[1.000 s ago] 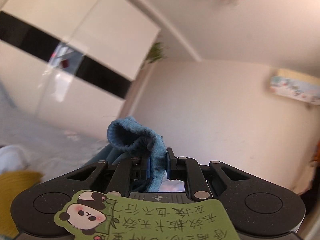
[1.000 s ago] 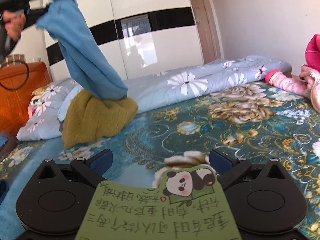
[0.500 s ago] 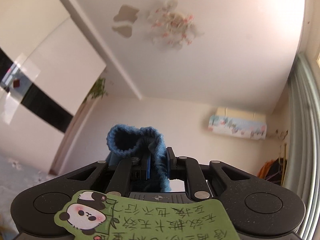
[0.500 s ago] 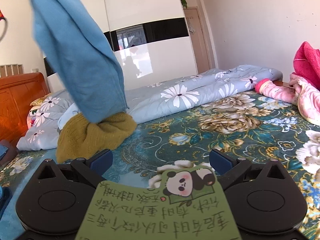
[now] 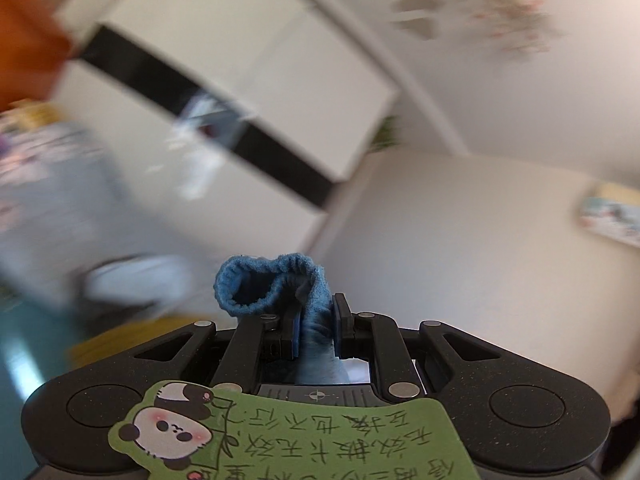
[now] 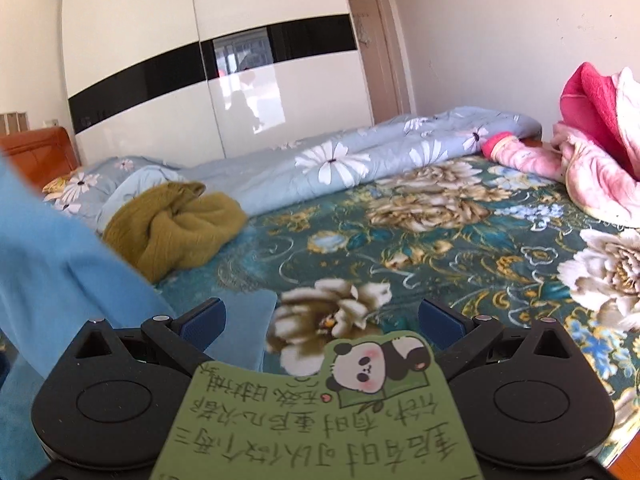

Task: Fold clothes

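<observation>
My left claw (image 5: pixel 316 326) is clamped on the blue top's (image 5: pixel 272 284) knit hem, which bunches up just past the fingertips. My right claw (image 6: pixel 322 320) is spread wide over the bed (image 6: pixel 460 240), gripping nothing. The top's cloth hangs at its left; a mustard sweater (image 6: pixel 176 224) lies near the bed's far left corner.
</observation>
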{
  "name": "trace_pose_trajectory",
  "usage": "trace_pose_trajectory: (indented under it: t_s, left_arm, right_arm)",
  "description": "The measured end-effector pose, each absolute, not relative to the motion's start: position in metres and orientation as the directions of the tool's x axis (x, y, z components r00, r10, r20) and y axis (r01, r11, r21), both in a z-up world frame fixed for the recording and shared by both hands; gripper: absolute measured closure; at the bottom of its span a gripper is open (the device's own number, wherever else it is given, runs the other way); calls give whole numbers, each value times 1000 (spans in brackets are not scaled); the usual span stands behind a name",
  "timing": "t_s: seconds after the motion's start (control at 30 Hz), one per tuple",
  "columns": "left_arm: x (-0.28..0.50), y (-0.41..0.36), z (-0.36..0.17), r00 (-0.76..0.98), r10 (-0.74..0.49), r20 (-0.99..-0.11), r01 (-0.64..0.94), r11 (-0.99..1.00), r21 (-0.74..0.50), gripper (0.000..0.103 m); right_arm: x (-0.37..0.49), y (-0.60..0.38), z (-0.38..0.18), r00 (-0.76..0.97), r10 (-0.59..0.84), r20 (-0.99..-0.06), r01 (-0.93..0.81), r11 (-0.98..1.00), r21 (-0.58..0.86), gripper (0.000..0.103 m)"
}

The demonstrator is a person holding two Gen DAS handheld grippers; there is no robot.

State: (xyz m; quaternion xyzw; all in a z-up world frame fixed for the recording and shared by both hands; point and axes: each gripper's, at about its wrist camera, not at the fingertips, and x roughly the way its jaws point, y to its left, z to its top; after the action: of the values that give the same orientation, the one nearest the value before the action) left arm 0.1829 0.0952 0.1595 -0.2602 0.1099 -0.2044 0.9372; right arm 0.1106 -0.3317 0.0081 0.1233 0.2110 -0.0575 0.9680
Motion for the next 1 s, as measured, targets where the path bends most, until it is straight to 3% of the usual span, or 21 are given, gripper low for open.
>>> trace_pose_trajectory:
  t_s: [0.17, 0.27, 0.33, 0.6, 0.8, 0.87, 0.9, 0.93, 1.0]
  left_arm:
    - [163, 150, 88, 905, -329, -270, 79, 754, -653, 90]
    - [149, 177, 64, 904, -291, -313, -9, 719, -695, 90]
    - [143, 192, 51, 903, -271, -334, -58, 692, -719, 90]
    - [119, 221, 19, 887, -276, -371, -110, 654, -748, 89]
    - [123, 220, 3, 866, -296, -403, -125, 652, -748, 88]
    - [124, 219, -2, 859, -301, -414, -130, 654, -746, 88]
    - [125, 220, -4, 857, -304, -415, -129, 654, -746, 88]
    - [125, 219, -4, 857, -306, -415, -128, 653, -746, 88]
    - [126, 218, -4, 856, -311, -413, -123, 653, -747, 88]
  right_arm:
    - [131, -327, -7, 869, 93, -486, 101, 928, 358, 1]
    - [151, -315, -21, 830, 143, -539, 103, 911, 399, 2]
    - [162, -308, -30, 803, 155, -576, 118, 905, 409, 17]
    - [181, -286, -41, 744, 254, -618, 94, 876, 474, 48]
    - [199, -277, -45, 706, 290, -646, 114, 854, 507, 52]
    - [204, -276, -47, 698, 296, -652, 125, 846, 518, 68]
    - [206, -276, -48, 697, 303, -650, 130, 838, 530, 87]
    - [207, -277, -48, 699, 313, -642, 134, 825, 548, 97]
    - [209, -279, -47, 708, 330, -624, 133, 805, 577, 98]
